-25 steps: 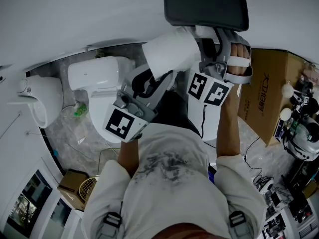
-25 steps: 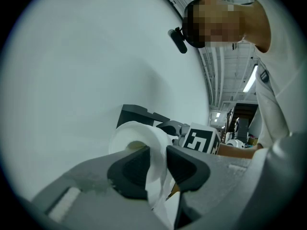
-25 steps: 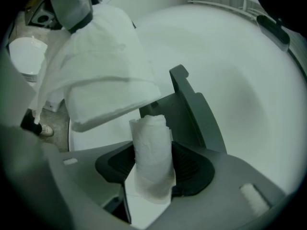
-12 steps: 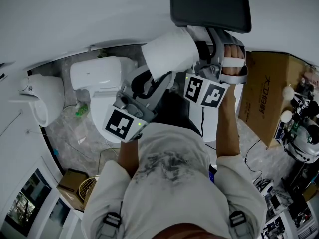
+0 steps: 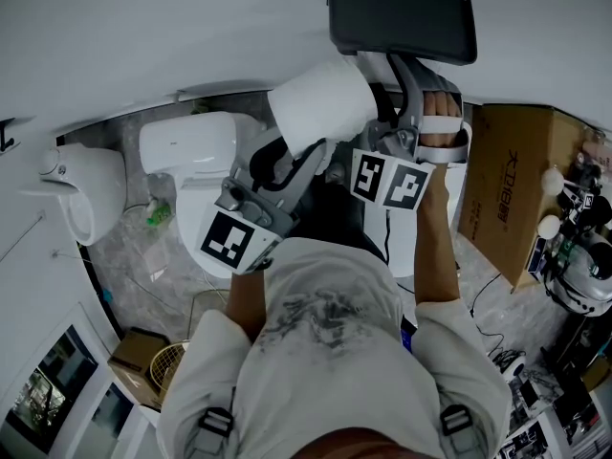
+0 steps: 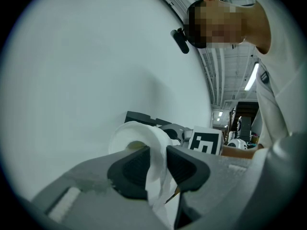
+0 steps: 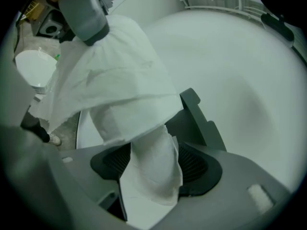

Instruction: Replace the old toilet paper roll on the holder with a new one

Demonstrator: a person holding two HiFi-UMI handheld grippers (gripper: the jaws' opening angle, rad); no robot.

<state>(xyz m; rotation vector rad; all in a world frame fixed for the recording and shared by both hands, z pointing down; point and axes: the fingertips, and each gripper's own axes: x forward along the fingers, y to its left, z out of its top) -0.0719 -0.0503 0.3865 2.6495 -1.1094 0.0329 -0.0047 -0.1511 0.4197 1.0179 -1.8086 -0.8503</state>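
A white toilet paper roll [image 5: 316,103] is held up near the wall, just below the dark holder [image 5: 402,15]. My left gripper [image 5: 304,156] is shut on the roll's wall, one jaw in the core and one outside, as the left gripper view shows on the roll [image 6: 139,138]. My right gripper [image 5: 381,113] sits close at the roll's right side. In the right gripper view the roll [image 7: 115,75] hangs a loose paper tail [image 7: 156,166] down between the jaws of the right gripper [image 7: 156,164]. Those jaws are opening and stand wide around the tail. The dark holder [image 7: 196,114] shows behind it.
A white toilet [image 5: 191,146] stands below the left gripper, with a white wall fixture [image 5: 81,185] further left. A cardboard box [image 5: 507,180] and assorted equipment [image 5: 574,247] stand at the right. The white wall [image 5: 191,27] is directly ahead.
The right gripper has shifted a little to the left, closer to the roll. The left gripper and the roll have kept their place.
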